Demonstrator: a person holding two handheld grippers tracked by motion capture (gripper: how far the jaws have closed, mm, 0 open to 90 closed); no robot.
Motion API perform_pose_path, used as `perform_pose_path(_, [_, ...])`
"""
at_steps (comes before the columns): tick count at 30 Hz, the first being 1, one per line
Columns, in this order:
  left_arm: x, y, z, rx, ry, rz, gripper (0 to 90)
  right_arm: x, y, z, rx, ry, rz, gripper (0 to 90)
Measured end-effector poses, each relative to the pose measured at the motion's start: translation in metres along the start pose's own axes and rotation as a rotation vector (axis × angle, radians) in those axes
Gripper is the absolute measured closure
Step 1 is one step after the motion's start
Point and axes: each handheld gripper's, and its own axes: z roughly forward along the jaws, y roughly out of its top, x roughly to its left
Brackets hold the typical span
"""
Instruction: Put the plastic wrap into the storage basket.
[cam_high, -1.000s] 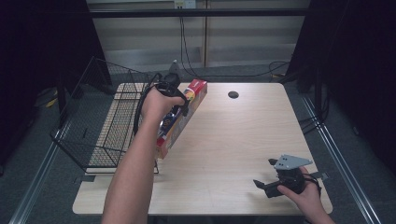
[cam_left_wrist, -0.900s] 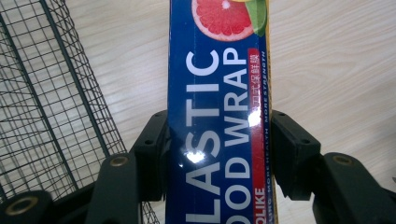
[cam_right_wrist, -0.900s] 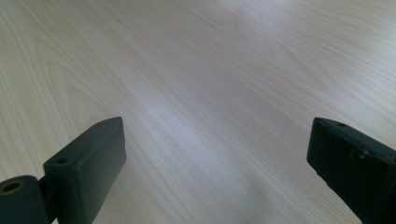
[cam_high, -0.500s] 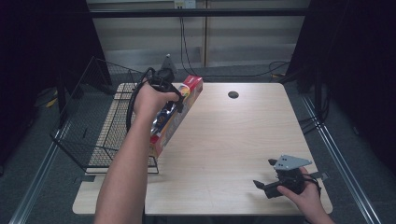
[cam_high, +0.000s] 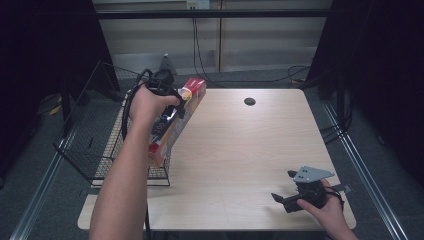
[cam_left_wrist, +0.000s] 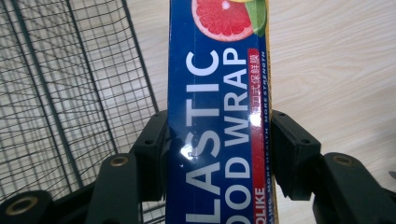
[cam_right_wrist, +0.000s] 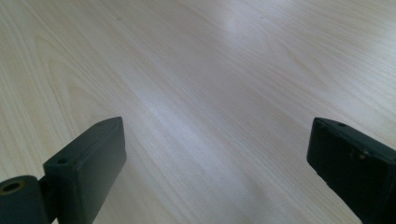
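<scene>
A long blue plastic food wrap box (cam_high: 172, 122) with a red end and a grapefruit picture hangs tilted in the air over the table's left edge, beside the wire basket (cam_high: 95, 145). My left gripper (cam_high: 167, 107) is shut on it; in the left gripper view both jaws press the sides of the plastic food wrap box (cam_left_wrist: 219, 116) around my left gripper (cam_left_wrist: 219, 154). My right gripper (cam_high: 282, 192) rests low at the table's front right corner, open. In the right gripper view my right gripper (cam_right_wrist: 215, 158) has its jaws wide apart over bare wood.
The black wire basket stands off the table's left side, its mesh (cam_left_wrist: 70, 93) just left of the held box. A small dark round hole (cam_high: 249, 101) marks the light wooden table (cam_high: 240, 150) near its far edge. Cables run along the floor behind.
My left hand has carried the box up and to the left, toward the wire basket. The right gripper has stayed where it was.
</scene>
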Motion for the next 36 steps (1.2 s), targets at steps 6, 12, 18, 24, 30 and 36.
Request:
perform_pose_path(6, [0.007,-0.004,-0.008,-0.009,0.008,-0.034,45.9,0.000,0.000,0.000,0.000,0.002,-0.001,4.5])
perform_pose_path(12, [0.013,-0.006,-0.015,-0.012,0.010,-0.053,46.0,0.000,0.000,-0.001,-0.002,-0.001,-0.001,4.5])
perform_pose_path(18, [0.019,-0.009,-0.022,-0.023,0.027,-0.071,45.9,0.000,0.000,-0.001,-0.002,0.000,-0.003,4.5])
perform_pose_path(24, [0.025,-0.011,-0.027,-0.025,0.038,-0.083,45.9,0.000,0.000,0.000,-0.003,0.001,-0.004,4.5])
perform_pose_path(30, [0.030,-0.013,-0.031,-0.030,0.041,-0.098,45.9,0.001,0.001,0.000,-0.005,-0.002,-0.005,4.5])
perform_pose_path(36, [0.034,-0.015,-0.036,-0.036,0.055,-0.104,45.9,0.000,0.001,0.000,-0.007,-0.007,-0.008,4.5])
